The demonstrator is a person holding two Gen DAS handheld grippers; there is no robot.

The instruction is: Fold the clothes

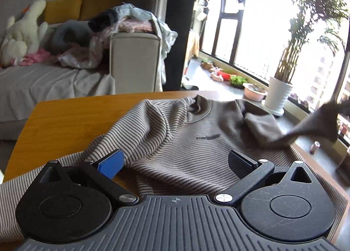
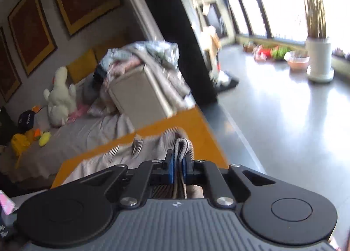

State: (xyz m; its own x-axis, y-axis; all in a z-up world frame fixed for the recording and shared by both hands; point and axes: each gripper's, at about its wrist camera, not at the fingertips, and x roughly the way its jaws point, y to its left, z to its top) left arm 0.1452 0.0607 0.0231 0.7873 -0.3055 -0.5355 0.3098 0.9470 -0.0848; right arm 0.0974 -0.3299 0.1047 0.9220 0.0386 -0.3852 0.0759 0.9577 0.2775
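A grey-and-dark striped sweater (image 1: pixel 186 139) lies face up on the orange wooden table (image 1: pixel 65 119), collar toward the far edge. My left gripper (image 1: pixel 176 161) is open, its blue-padded fingers spread over the sweater's lower hem. The sweater's right sleeve (image 1: pixel 306 128) is lifted off the table at the right, blurred. My right gripper (image 2: pixel 179 164) is shut on the sleeve cuff (image 2: pixel 182 145), held above the sweater (image 2: pixel 122 159) and the table (image 2: pixel 192 124).
A sofa (image 1: pixel 54 80) with a white plush toy (image 1: pixel 24 32) and a pile of clothes (image 1: pixel 131 21) stands behind the table. A potted plant (image 1: pixel 280 95) and a pink bowl (image 1: pixel 254 94) sit by the window at the right. Grey floor (image 2: pixel 284 119) lies beyond the table's right edge.
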